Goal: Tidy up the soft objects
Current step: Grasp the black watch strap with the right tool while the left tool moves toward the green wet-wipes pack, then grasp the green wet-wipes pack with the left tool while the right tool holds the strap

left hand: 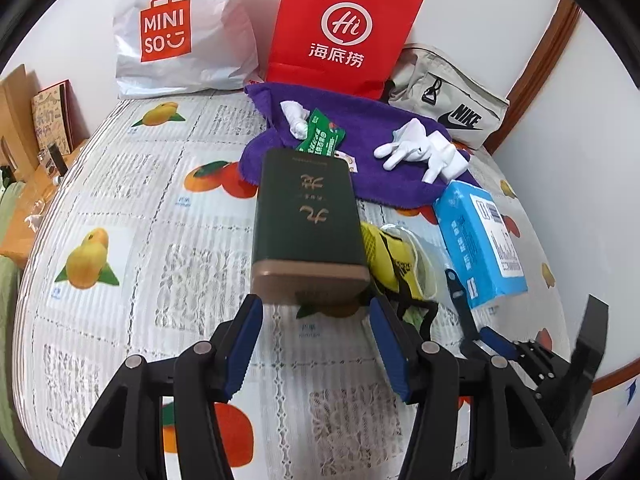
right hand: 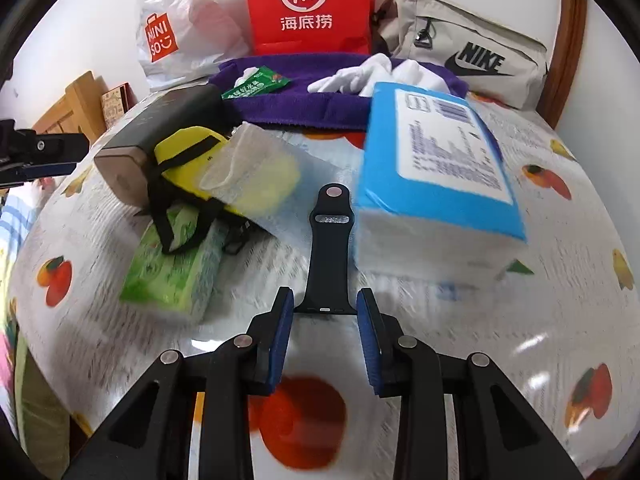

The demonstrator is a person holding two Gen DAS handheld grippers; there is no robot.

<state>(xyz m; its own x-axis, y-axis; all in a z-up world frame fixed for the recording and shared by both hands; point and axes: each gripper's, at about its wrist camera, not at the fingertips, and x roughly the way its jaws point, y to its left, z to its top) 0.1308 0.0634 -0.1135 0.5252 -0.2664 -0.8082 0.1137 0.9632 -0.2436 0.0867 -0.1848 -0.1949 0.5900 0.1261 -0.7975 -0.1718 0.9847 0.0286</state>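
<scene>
My left gripper is open, its blue pads either side of the near end of a dark green tin box lying on the fruit-print tablecloth. My right gripper is open, its tips flanking the near end of a dark watch strap without clasping it. A purple towel at the back carries white gloves and a green wet-wipe packet. A blue tissue pack lies right of the strap. A yellow pouch with black straps and a green tissue pack lie left.
A white MINISO bag, a red paper bag and a beige Nike bag stand against the back wall. A clear plastic bag rests on the yellow pouch. Wooden furniture stands beyond the table's left edge.
</scene>
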